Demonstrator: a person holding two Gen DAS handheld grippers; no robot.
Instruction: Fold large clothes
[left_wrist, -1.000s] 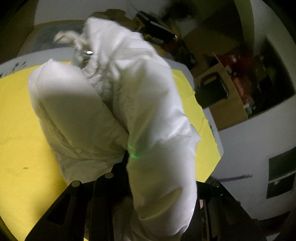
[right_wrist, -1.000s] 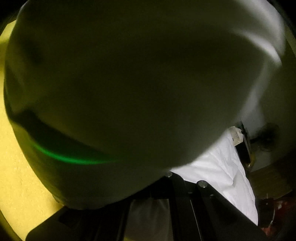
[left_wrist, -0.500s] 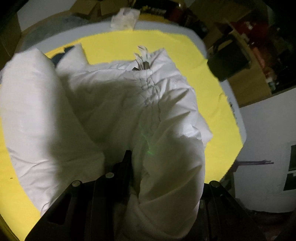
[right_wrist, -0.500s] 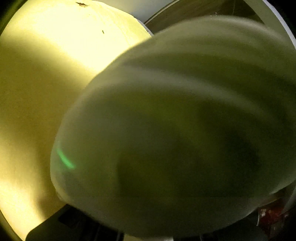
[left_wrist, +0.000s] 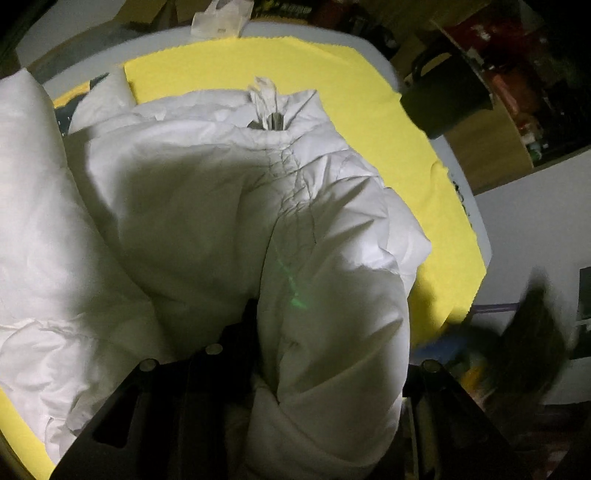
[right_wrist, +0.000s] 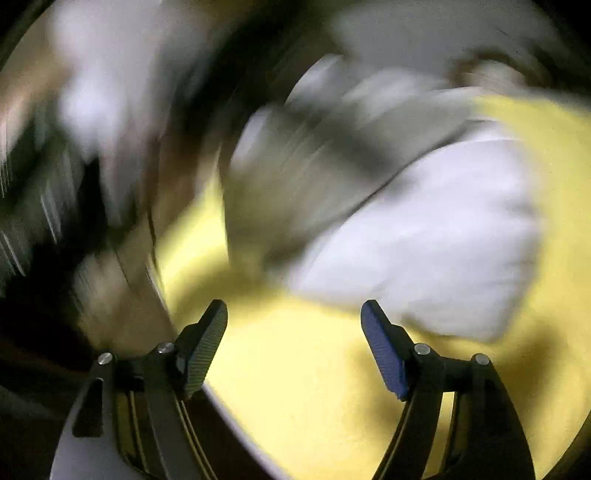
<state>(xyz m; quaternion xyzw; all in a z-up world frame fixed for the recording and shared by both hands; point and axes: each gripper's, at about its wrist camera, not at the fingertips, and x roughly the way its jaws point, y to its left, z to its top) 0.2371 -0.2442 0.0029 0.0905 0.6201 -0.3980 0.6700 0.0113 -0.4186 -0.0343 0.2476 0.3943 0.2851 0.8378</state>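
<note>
A: Well, nearest the lens in the left wrist view, the left tool (left_wrist: 328, 376) is clamping a thick fold of the puffy white quilted garment (left_wrist: 207, 206); the fabric is bulging up between its black jaws and hiding the fingertips.

B: And the right tool (right_wrist: 294, 332)?

A: Its jaws are opening, standing well apart with nothing between them. One ribbed pad (right_wrist: 201, 350) is looking dark, the other blue. Only the yellow cloth (right_wrist: 314, 387) is showing in the gap.

B: Where is the garment lying?

A: It is sitting bunched on that yellow cloth, which is covering the pale grey counter (left_wrist: 332, 35). A green light spot is glowing on the fold just beyond the left tool. Farther out, the quilted panels are creasing toward a small white loop or tag sticking up at the seam. In the right wrist view the garment is lying just beyond the open jaws, heavily blurred.

B: And past the counter?

A: A crumpled pale plastic bag (left_wrist: 221, 18) is resting at the counter's far edge, and a black container (left_wrist: 447, 99) is standing beside brown cardboard boxes (left_wrist: 491, 147) off the right side. The rest is too dim to tell.
</note>
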